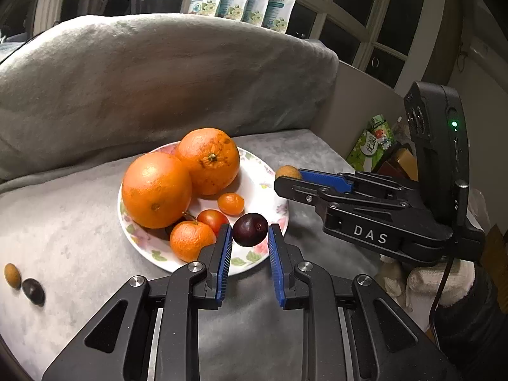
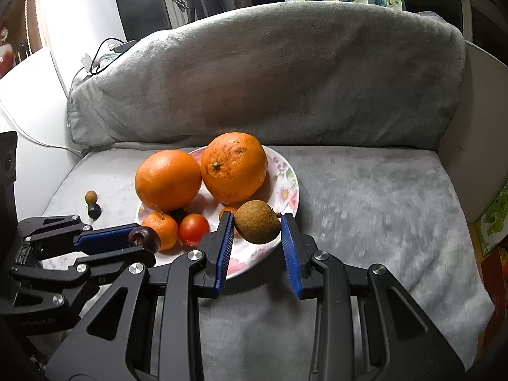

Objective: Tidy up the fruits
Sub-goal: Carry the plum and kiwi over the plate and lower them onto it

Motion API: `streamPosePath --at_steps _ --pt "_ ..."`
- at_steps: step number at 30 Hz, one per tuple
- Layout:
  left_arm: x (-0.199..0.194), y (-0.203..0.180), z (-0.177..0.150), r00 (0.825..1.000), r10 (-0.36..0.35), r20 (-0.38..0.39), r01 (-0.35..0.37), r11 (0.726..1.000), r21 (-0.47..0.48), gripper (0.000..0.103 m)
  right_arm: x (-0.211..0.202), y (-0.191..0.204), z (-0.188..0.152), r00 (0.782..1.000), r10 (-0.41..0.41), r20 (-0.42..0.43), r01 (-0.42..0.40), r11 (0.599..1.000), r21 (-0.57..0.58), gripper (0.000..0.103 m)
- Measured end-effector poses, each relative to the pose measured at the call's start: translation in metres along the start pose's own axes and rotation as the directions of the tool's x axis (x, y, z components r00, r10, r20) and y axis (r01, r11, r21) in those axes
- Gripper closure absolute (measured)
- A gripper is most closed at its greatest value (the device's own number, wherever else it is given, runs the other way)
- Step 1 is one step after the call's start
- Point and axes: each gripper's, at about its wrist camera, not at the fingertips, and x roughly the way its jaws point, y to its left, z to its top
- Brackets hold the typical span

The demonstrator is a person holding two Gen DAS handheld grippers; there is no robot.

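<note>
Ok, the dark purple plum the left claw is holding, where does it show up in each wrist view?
Left wrist view: the dark plum sits low centre, clamped between the left claw fingertips, over the plate's near rim.
Right wrist view: the plum is at lower left, at the tip of the left claw reaching in from the left edge.
Shared landmark: the floral plate with two large oranges.

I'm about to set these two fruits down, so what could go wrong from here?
1. The dark plum is pinched only at the left gripper tips; it might slip.
2. The crowded plate leaves little room, so the brown fruit in the right gripper could roll off.
</note>
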Motion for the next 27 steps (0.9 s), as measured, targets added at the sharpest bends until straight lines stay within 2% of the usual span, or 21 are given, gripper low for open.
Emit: streamPosePath --at_steps 21,25,27 --pt "0.007 -0.001 0.005 1.000 0.009 0.009 -0.009 1.000 0.016 0.081 0.014 0.003 0.008 1.000 0.001 -0.013 -0.001 1.000 -0.012 0.071" --pt "0.006 -0.001 0.005 1.000 0.011 0.009 -0.011 1.000 0.017 0.081 0.015 0.003 0.009 1.000 0.001 -0.011 -0.001 1.000 -0.009 0.069" --pt "0.006 -0.002 0.005 1.000 0.013 0.010 -0.013 1.000 0.018 0.077 0.014 0.003 0.009 1.000 -0.001 -0.009 0.001 1.000 -0.010 0.066"
